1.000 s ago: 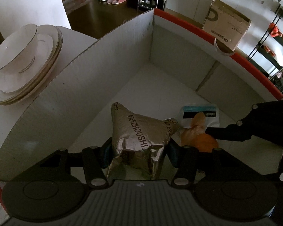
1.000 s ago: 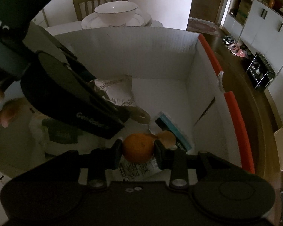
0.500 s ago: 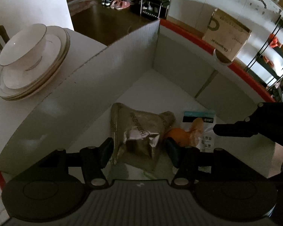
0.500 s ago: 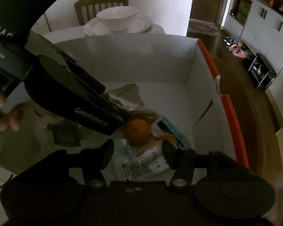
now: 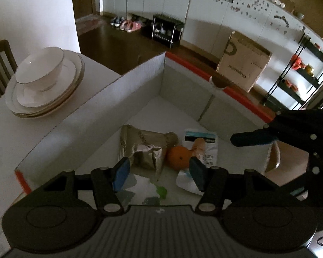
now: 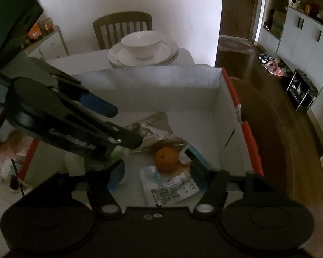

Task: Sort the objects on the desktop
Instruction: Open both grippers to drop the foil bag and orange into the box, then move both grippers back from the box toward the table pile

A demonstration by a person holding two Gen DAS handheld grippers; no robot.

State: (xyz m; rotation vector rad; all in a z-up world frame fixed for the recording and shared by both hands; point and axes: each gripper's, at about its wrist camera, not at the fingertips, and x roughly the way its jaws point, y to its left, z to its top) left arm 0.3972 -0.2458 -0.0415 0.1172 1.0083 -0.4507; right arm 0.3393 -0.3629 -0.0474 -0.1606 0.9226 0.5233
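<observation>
One box [image 5: 109, 99] sits on the table, holding one orange [image 5: 179, 157], one silver foil bag [image 5: 145, 150] and one white printed pouch [image 5: 204, 144]; a further pale wrapper with a green patch [image 5: 152, 190] lies at the near end, too dim to count surely. Beside the box stands one bowl [image 5: 39, 66] on a stack of plates [image 5: 47, 99], at least three by their rims. Two grippers are in view, the left [image 5: 158, 173] and the right [image 6: 157, 173], each with two fingers spread apart and nothing between them. One wooden chair [image 6: 122, 29] stands behind the table. One brown carton [image 5: 243, 62] stands on the floor.
</observation>
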